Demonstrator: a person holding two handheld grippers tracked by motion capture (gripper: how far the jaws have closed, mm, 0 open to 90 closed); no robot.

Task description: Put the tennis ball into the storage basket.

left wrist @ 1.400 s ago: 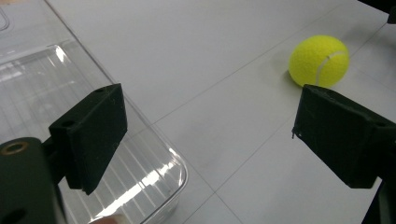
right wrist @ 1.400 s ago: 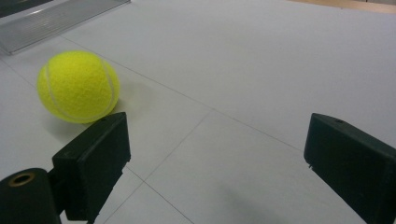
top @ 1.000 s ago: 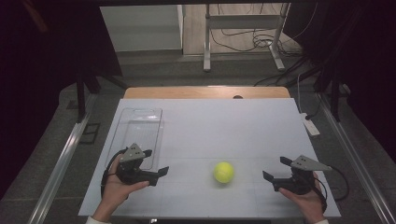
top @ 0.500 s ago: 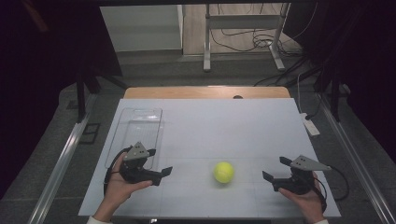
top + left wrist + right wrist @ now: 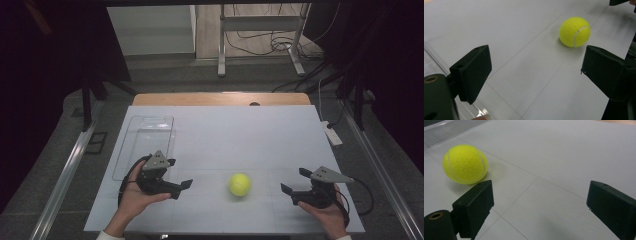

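A yellow tennis ball [image 5: 239, 184] rests on the white table top [image 5: 240, 135], near the front and between my two hands. To its left, my left gripper [image 5: 179, 173] is held in a hand with its jaws open and pointing right toward the ball, a short gap away. In the left gripper view the ball [image 5: 574, 31] lies ahead at the upper right, beyond the empty open jaws [image 5: 536, 65]. My right gripper [image 5: 293, 180] stands open to the right of the ball, pointing left. Its own view has the ball [image 5: 465, 164] at the left, just past the left jaw.
A clear shallow tray [image 5: 145, 135] lies at the table's left side behind my left hand; its edge [image 5: 449, 130] runs along the far left in the right gripper view. A white power strip [image 5: 332, 134] lies off the right edge. Wide bare table stretches behind the ball.
My left gripper has shifted a little to the right, toward the ball, still open. The right gripper and the ball have stayed in place.
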